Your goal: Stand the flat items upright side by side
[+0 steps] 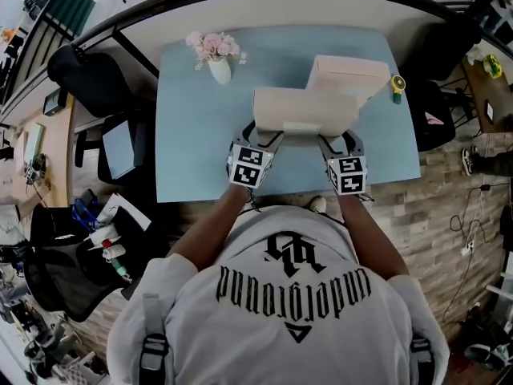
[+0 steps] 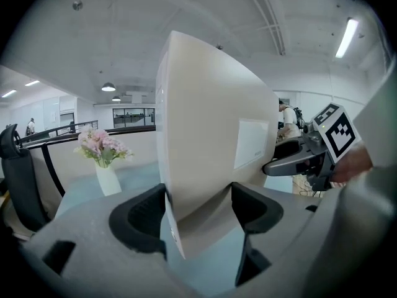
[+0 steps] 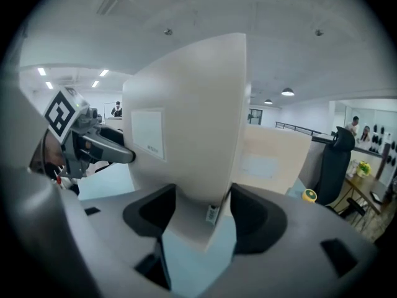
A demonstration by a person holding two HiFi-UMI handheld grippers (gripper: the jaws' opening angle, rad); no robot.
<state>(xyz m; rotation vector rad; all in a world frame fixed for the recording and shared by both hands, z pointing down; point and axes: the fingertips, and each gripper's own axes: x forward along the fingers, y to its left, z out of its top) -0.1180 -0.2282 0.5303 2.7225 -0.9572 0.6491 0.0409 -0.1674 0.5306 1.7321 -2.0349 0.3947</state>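
Note:
A flat beige box (image 1: pixel 304 109) stands upright on its long edge over the light blue table (image 1: pixel 200 151), facing me. My left gripper (image 1: pixel 260 135) is shut on its lower left corner and my right gripper (image 1: pixel 337 139) on its lower right corner. In the left gripper view the box (image 2: pixel 211 123) fills the gap between the black pads (image 2: pixel 146 219). The right gripper view shows the same box (image 3: pixel 192 123) pinched between both pads (image 3: pixel 251 219). A second beige box (image 1: pixel 353 74) stands upright just behind it to the right, seen also as the second box (image 3: pixel 273 160) past my right jaws.
A white vase of pink flowers (image 1: pixel 218 58) stands at the table's far left. A small yellow object (image 1: pixel 397 87) sits at the far right edge. A black chair (image 1: pixel 88 79) stands left of the table, and bags and clutter lie on the floor at lower left.

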